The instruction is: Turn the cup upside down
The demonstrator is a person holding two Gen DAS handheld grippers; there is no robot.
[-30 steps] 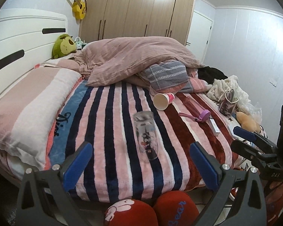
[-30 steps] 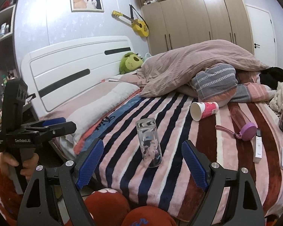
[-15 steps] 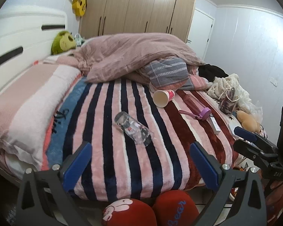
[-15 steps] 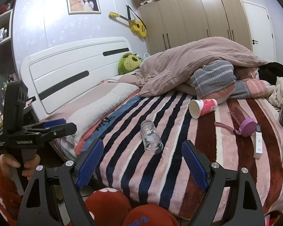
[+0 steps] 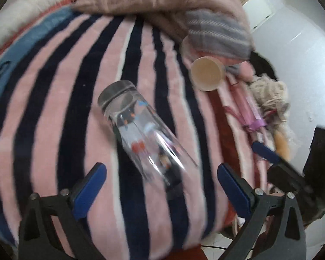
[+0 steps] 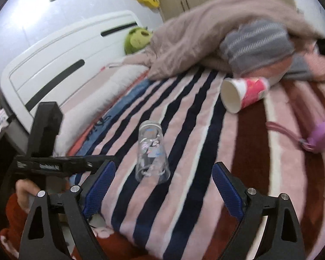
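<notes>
A clear glass cup [image 5: 140, 134] with cartoon prints lies on its side on the striped blanket [image 5: 54, 112]. In the left wrist view its thick base points away and its open mouth points toward my left gripper [image 5: 161, 186], which is open and empty just short of it. In the right wrist view the cup [image 6: 150, 153] lies between and beyond the blue pads of my right gripper [image 6: 163, 189], also open and empty. The left gripper's body [image 6: 54, 164] shows at the left there.
A red-and-white paper cup [image 6: 242, 95] lies on its side further back on the bed. A pink bottle with a purple lid [image 6: 318, 136] lies to the right. A heaped duvet [image 6: 216, 36], a pillow [image 6: 93, 99] and the white headboard [image 6: 65, 62] border the blanket.
The glass cup stood upright a second ago, then tipped over onto its side. Both grippers have moved in close over the bed toward it, jaws still wide.
</notes>
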